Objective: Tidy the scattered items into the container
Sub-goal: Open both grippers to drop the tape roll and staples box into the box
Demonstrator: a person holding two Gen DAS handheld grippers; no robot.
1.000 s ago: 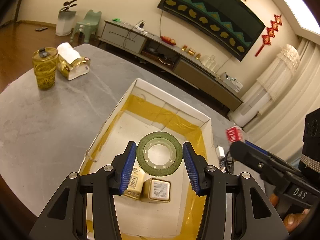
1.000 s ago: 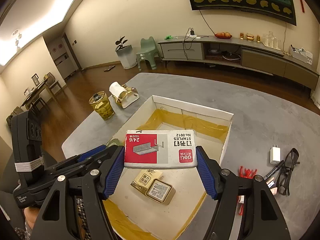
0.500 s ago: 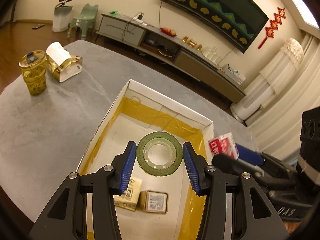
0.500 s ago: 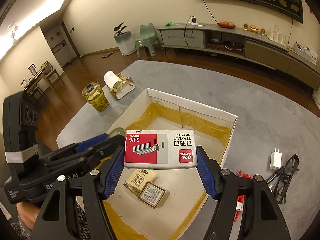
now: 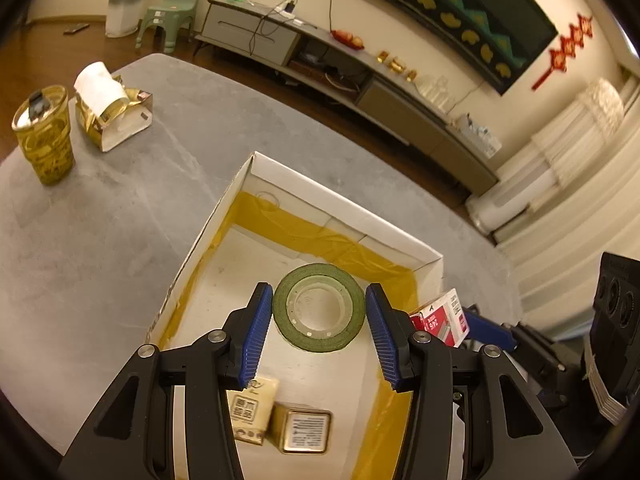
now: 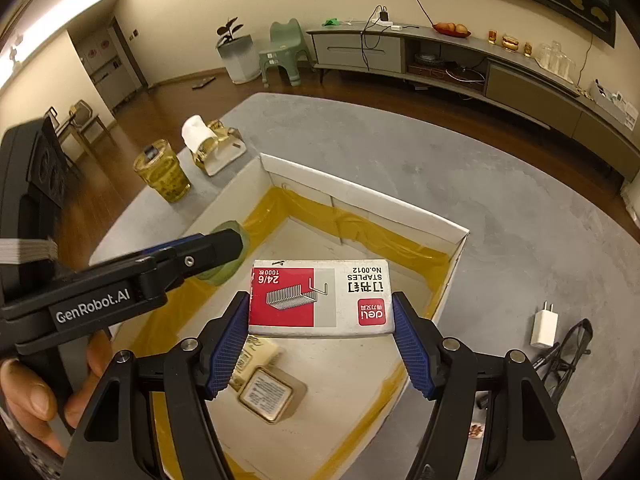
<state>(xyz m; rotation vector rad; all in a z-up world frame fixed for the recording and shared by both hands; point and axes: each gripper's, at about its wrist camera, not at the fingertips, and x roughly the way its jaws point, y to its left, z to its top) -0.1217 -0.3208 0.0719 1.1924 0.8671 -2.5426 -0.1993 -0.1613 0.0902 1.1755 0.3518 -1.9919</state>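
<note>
You're holding both loads over the box (image 6: 362, 200) — left gripper (image 5: 319, 324) is pinching the green tape roll (image 5: 319, 307) flat, hole facing up; right gripper (image 6: 320, 344) is clamping the staples box (image 6: 320, 298) by its short ends, long axis running 9-to-3. The floor under both is sitting straight below, bare toward 12; two small tins (image 6: 266, 388) are lying at 6. Left is further in, right is nearer the 3 o'clock wall. Charger (image 6: 544, 326) and glasses (image 6: 574, 344) are lying outside at 3.
</note>
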